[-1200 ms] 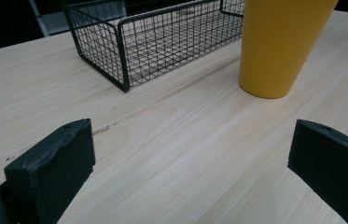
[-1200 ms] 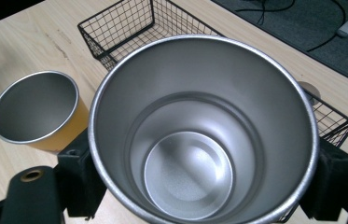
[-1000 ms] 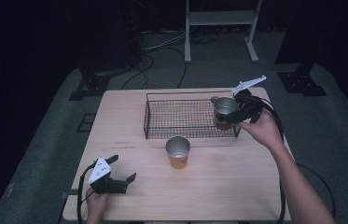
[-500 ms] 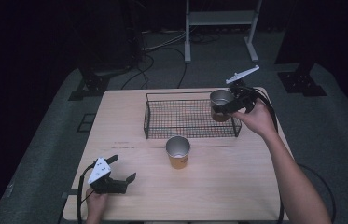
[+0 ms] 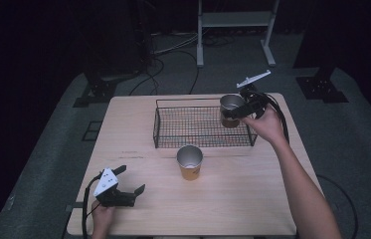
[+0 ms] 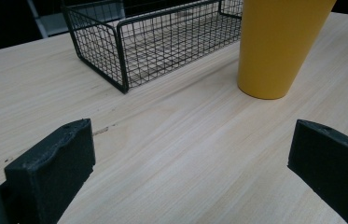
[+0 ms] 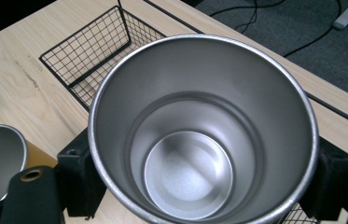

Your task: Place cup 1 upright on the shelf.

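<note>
My right gripper (image 5: 233, 111) is shut on a steel cup (image 5: 231, 105) with a dark outer wall and holds it upright over the right end of the black wire basket (image 5: 173, 144). In the right gripper view the cup's shiny inside (image 7: 188, 172) is empty, and a black pad (image 7: 80, 179) presses on each side of it. A second steel-lined cup with a yellow outside (image 5: 189, 162) stands on the table just in front of the basket. My left gripper (image 5: 131, 180) rests near the table's front left, open, with bare tabletop between its pads (image 6: 52, 163).
The light wooden table (image 5: 252, 199) ends close behind the basket and to the right of my right hand. In the left gripper view the yellow cup (image 6: 274, 46) and the basket's corner (image 6: 120, 60) lie ahead. Cables and a white stand's legs (image 5: 200, 55) are on the floor beyond.
My right gripper has carried the steel cup leftward and away from the person, from beside the basket's right end to over it. The left gripper has stayed still.
</note>
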Available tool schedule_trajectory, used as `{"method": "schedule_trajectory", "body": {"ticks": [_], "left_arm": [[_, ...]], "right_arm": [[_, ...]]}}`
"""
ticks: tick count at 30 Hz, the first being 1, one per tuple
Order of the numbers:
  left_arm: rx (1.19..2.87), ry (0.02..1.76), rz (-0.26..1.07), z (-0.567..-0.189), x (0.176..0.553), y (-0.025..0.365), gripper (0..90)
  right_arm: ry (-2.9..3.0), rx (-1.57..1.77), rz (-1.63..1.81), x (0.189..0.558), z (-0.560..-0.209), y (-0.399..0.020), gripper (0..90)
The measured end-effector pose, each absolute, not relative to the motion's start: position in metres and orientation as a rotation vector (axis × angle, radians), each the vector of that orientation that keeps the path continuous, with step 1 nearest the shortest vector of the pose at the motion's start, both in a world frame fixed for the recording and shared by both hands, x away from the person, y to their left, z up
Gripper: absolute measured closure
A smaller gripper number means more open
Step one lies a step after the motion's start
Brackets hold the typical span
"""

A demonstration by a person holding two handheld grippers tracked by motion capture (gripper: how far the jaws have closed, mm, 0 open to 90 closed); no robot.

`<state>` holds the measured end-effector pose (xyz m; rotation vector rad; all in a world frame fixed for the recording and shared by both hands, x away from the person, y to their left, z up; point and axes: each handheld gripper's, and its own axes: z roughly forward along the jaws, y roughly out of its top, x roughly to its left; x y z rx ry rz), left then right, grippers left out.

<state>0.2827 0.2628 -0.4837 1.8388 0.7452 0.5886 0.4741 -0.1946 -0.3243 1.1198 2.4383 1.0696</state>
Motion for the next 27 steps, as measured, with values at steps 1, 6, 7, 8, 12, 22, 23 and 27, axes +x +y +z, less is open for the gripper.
{"method": "schedule_trajectory", "body": {"ticks": [1,6,7,8,12,22,23,27], "left_arm": [[1.838,0.746,0.589,-0.484,0.283,0.263,0.0],[1.839,0.744,0.59,-0.484,0.283,0.263,0.0],[1.839,0.744,0.59,-0.484,0.283,0.263,0.0],[1.839,0.743,0.59,-0.484,0.283,0.263,0.0],[1.838,0.743,0.589,-0.484,0.282,0.262,0.0],[1.84,0.741,0.588,-0.484,0.282,0.263,0.0],[1.84,0.742,0.587,-0.484,0.282,0.263,0.0],[1.843,0.744,0.586,-0.483,0.283,0.263,0.0]], "right_arm": [[2.442,1.125,1.058,0.477,-0.327,-0.193,17.7],[2.453,1.131,1.038,0.483,-0.333,-0.187,17.7],[2.453,1.131,1.038,0.483,-0.333,-0.187,17.7],[2.454,1.129,1.028,0.484,-0.335,-0.186,17.7],[2.454,1.145,1.023,0.49,-0.339,-0.183,17.7],[2.464,1.144,1.008,0.495,-0.338,-0.173,17.7],[2.465,1.145,1.001,0.495,-0.337,-0.171,17.6],[2.473,1.138,0.981,0.498,-0.338,-0.166,17.7]]}}
